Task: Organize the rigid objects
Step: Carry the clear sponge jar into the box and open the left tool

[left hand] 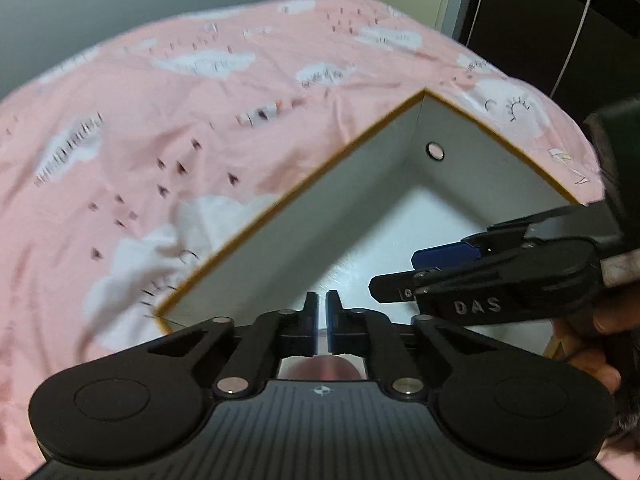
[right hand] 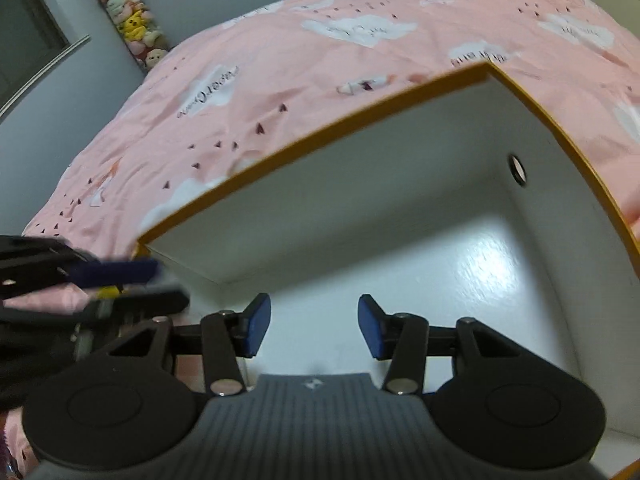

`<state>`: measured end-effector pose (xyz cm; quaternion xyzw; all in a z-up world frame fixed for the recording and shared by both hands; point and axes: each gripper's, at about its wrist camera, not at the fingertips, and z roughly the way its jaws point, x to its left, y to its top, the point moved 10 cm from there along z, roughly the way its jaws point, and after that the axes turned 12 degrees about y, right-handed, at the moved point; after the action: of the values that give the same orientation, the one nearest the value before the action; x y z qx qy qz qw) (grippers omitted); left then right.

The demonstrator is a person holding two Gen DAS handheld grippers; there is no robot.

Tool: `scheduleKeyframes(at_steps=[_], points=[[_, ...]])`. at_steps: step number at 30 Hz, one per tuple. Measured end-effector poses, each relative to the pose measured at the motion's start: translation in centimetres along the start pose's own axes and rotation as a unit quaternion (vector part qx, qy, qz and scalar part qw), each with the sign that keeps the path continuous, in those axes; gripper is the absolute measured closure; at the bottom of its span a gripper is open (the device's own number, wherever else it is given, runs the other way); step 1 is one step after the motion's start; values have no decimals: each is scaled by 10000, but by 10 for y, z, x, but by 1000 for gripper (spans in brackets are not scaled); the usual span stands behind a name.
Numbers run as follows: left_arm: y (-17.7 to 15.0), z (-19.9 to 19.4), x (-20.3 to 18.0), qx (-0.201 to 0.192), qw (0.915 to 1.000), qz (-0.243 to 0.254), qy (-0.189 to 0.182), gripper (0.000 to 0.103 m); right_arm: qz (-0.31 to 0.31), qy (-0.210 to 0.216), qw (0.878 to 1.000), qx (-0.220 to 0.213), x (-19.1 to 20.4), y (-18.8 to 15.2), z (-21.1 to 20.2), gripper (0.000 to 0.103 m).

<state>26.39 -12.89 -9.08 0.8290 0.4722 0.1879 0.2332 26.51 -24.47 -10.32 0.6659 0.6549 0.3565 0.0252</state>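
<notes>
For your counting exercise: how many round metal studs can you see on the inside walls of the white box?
1. The stud sits high on the right inner wall of the white box, near the far corner. The grippers cover the near walls, so more may be hidden.

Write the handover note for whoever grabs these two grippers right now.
Left gripper: fingers nearly together, nothing visible between them.
Right gripper: open, empty, over the box interior.
White box with orange rim sits on the pink cloud-print bedspread. The part of its inside that shows is bare.
Done: nothing visibly placed in the box.
Left: no loose objects show in either view, apart from a small blurred one on the bedspread beyond the box; look around for the items, then load them into the box.
</notes>
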Motion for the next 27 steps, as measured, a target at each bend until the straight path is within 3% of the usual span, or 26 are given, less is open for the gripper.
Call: scheduleKeyframes(at_steps=[6, 11, 18, 27], points=[[-3, 10, 7, 108, 9995, -304, -55, 92, 173, 181, 9996, 142, -1, -6, 11, 55], [-7, -1, 28, 37, 9978, -638, 158, 92, 323, 440, 9982, 251, 5, -10, 20, 54], [-24, -2, 41, 182, 9974, -626, 321, 92, 283, 487, 9977, 374, 12, -10, 29, 56], [-29, -22, 68, -159, 9901, -1283, 540, 92, 133, 644, 9973, 338, 33, 0, 34, 60]])
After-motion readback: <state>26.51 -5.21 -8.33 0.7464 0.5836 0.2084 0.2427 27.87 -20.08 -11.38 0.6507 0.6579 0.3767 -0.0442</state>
